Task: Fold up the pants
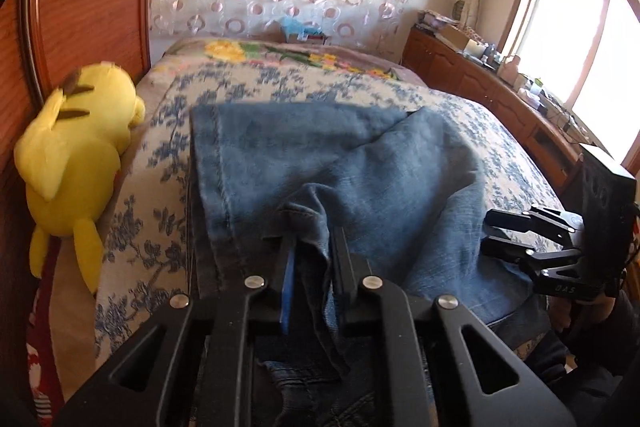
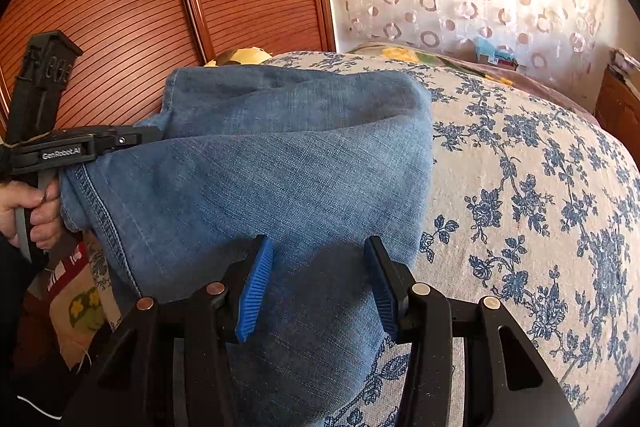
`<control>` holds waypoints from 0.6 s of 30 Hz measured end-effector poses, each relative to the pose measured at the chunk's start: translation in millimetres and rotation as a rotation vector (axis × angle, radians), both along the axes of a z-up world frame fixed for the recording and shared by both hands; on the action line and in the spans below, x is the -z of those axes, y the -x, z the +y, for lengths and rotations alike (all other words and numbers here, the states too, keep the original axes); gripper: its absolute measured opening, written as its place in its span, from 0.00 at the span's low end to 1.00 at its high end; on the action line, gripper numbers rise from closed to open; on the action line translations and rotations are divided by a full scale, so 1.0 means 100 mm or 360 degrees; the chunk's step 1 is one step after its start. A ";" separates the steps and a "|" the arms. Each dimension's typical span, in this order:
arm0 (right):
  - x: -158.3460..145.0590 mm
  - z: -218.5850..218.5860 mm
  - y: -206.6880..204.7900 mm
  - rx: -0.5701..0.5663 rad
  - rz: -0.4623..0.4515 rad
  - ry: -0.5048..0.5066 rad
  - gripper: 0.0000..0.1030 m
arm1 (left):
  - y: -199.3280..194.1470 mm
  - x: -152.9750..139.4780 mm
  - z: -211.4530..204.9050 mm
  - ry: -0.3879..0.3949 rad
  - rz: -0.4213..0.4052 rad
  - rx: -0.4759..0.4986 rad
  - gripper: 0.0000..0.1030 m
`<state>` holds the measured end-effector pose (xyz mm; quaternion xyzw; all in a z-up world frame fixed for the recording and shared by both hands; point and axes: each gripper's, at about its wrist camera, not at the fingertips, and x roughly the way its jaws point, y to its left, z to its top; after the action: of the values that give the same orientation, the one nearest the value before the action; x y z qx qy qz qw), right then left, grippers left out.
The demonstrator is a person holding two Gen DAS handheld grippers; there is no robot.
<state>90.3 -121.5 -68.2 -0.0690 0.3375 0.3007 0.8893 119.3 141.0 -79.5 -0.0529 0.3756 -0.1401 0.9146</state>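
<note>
I have the pants lying on the bed, spread over the blue-flowered bedspread and already doubled on themselves, with a rounded folded edge at the far end and a stitched hem on the near left side. My left gripper has its jaws pressed together on a bunched ridge of denim near that near edge; I hold it there, I judge, because this is the corner that has to be carried or pinned for the next fold, and a firm pinch keeps the stacked layers from sliding apart. In the right wrist view the same gripper reaches in from the left, its tip buried in the cloth beside the hem, with the hand that works it wrapped around the grip below. My right gripper has its jaws spread wide, one blue pad on each side of the denim just ahead of it; whether the pads touch the cloth I cannot tell. I read it as poised to take the right-hand edge, so that both near corners can move together and the fold stays square. Heavy denim like this should hold a crease but may drag the bedspread if pulled flat. A yellow plush toy lies at the bed's left edge against the wooden panel, just beside the pants but clear of the fold.
</note>
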 end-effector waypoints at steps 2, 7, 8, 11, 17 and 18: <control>0.00 -0.03 0.01 0.0009 -0.0008 -0.0012 0.48 | 0.03 -0.10 0.00 0.0002 -0.0046 0.0001 0.15; 0.01 -0.05 0.02 0.0015 -0.0002 -0.0028 0.48 | 0.02 -0.39 0.05 -0.0021 -0.0165 -0.0027 0.14; 0.01 -0.06 0.02 0.0016 -0.0002 -0.0034 0.48 | 0.00 -0.45 0.07 -0.0032 -0.0185 -0.0035 0.14; 0.01 -0.08 0.03 0.0024 0.0004 -0.0054 0.48 | -0.09 -0.60 0.12 -0.0066 -0.0229 -0.0053 0.14; 0.01 -0.07 0.04 0.0024 0.0003 -0.0054 0.48 | -0.33 -0.69 0.17 -0.0159 -0.0242 -0.0071 0.14; 0.01 -0.07 0.05 0.0024 0.0003 -0.0053 0.48 | -0.37 -0.68 0.16 -0.0173 -0.0232 -0.0071 0.14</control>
<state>85.8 -128.8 -69.0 -0.0512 0.3338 0.2995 0.8923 156.7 157.0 -11.3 -0.0011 0.3140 -0.1026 0.9439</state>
